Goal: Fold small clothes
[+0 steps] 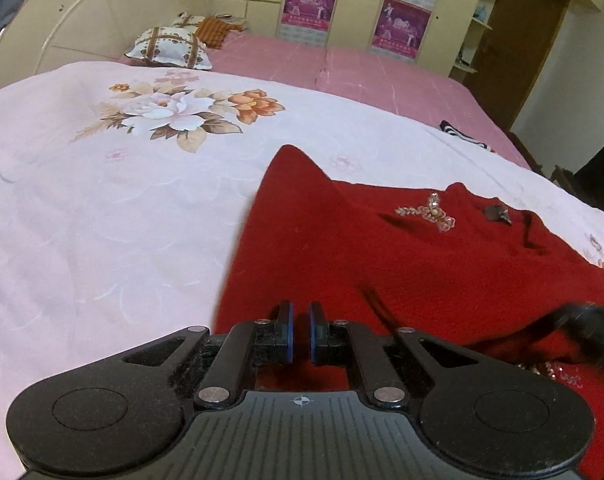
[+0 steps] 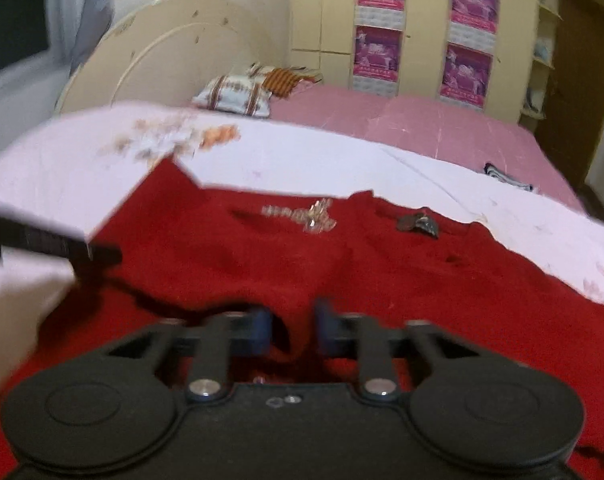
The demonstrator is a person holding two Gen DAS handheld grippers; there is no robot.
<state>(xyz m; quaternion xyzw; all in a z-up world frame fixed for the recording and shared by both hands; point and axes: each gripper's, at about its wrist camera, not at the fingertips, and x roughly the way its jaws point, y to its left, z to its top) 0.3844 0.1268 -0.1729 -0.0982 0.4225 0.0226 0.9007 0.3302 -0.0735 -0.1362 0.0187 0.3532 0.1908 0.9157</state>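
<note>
1. A deep red woollen knitted garment (image 1: 402, 264) lies spread on a pale pink bedsheet with a printed flower bouquet (image 1: 101, 208), which covers the near part of a wide bed with a cream arched headboard (image 1: 81, 28); the far part of the bed shows a plainer pink sheet (image 1: 342, 68).
2. The garment carries a beaded sequin ornament of silvery and amber beads (image 1: 426, 214) near its far edge, and a small dark tag or clasp (image 1: 498, 213) lies just beside it; 1 corner of the red cloth rises to a point (image 1: 289, 152) toward the flower print.
3. The left hand-held gripper (image 1: 300, 334) sits over the near left part of the garment; its 2 blue-edged pads stand close together with only a narrow gap, and red cloth shows between them, so it appears clamped on a fold of the garment.
4. The right hand-held gripper (image 2: 291, 330) hovers over the near middle of the red garment (image 2: 342, 264); its jaws stand apart with a raised ridge of red cloth in the gap, not pinched; this view is blurred.
5. A patterned white-and-brown pillow (image 1: 169, 46) rests by the headboard; a small dark striped cloth (image 1: 462, 132) lies well apart at the far right of the bed; cream cupboards with magenta posters (image 1: 398, 24) line the back wall.
</note>
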